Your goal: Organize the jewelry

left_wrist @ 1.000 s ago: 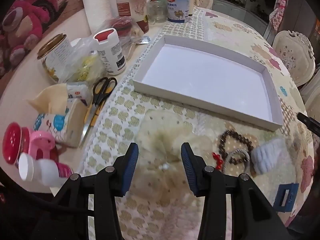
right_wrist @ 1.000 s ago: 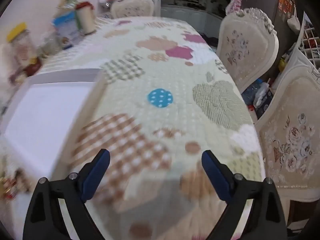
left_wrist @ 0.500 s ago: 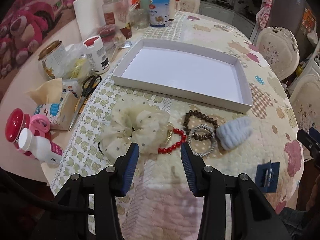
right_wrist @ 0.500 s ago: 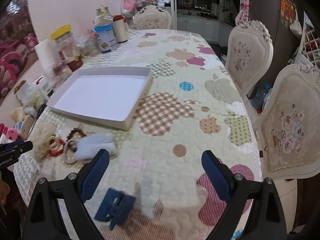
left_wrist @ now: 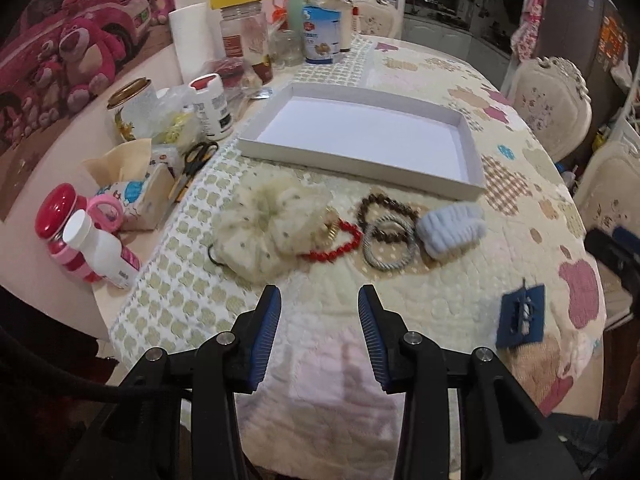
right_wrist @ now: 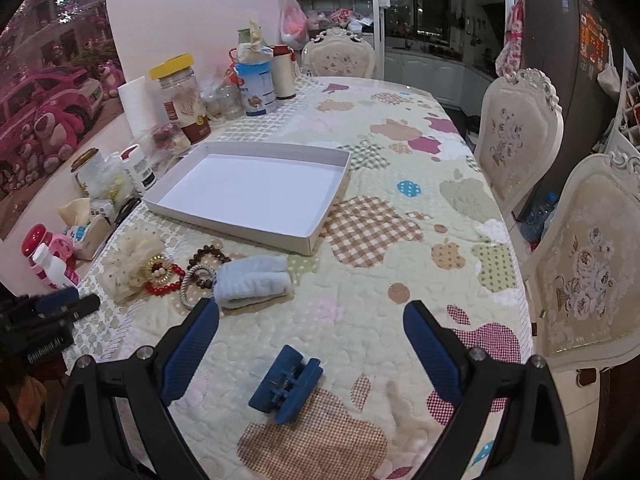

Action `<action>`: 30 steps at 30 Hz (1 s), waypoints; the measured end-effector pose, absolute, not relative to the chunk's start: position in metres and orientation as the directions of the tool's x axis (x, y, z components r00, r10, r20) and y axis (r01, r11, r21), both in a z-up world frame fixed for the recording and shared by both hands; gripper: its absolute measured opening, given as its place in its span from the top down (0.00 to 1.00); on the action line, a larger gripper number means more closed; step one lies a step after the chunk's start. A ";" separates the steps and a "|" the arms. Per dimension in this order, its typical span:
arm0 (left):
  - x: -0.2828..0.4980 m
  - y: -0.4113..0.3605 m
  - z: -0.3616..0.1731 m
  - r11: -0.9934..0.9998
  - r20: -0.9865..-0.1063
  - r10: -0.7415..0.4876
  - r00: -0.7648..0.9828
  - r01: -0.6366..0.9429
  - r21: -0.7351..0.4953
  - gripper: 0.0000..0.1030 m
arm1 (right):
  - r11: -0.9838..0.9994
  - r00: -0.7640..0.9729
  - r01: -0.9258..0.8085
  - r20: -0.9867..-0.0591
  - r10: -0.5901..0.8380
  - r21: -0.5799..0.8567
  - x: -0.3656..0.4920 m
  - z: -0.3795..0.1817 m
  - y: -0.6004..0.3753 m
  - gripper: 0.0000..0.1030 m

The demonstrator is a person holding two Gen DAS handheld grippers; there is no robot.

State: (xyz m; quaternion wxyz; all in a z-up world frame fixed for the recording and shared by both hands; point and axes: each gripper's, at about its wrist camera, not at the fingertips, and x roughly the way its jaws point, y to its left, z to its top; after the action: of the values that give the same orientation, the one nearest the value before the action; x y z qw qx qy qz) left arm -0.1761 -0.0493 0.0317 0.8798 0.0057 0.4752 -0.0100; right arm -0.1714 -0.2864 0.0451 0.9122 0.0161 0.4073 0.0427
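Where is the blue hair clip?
The blue hair clip lies alone on the quilted tablecloth, low in the right wrist view, nearer than the light blue scrunchie.

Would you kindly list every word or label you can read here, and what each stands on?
"GenRobot.AI", faint: on the left gripper, whose jaws have just been closing, nothing between them.
Labels on jar, blue tin, white bottle: too blurred to read.
Orange fridge sign: unreadable.

Quilted patchwork tablecloth (right_wrist: 400, 320) over table: white shallow tray (right_wrist: 256, 188), cream scrunchie (left_wrist: 264, 232), bead bracelets (left_wrist: 384, 220), blue hair claw (right_wrist: 286, 384), possibly a folded headband (right_wrist: 254, 280).
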 end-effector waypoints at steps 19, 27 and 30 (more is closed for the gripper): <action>-0.190 -0.045 0.044 0.997 -0.797 -0.080 0.599 0.052 -0.060 0.64 | 0.994 0.679 -0.056 -0.726 0.105 0.091 -0.174 0.048 -0.289 0.07; -0.182 -0.047 0.051 0.999 -0.784 -0.033 0.619 0.049 -0.003 0.64 | 0.993 0.668 -0.055 -0.735 0.117 0.107 -0.169 0.042 -0.287 0.07; -0.178 -0.044 0.055 0.999 -0.779 -0.017 0.627 0.036 0.007 0.64 | 0.992 0.666 -0.058 -0.736 0.120 0.109 -0.169 0.042 -0.286 0.07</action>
State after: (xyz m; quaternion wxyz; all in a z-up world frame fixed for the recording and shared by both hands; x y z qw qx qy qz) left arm -0.1777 -0.0438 0.0551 0.9019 0.0110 0.4315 -0.0148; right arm -0.1690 -0.2855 0.0416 0.9120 0.0380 0.4055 0.0488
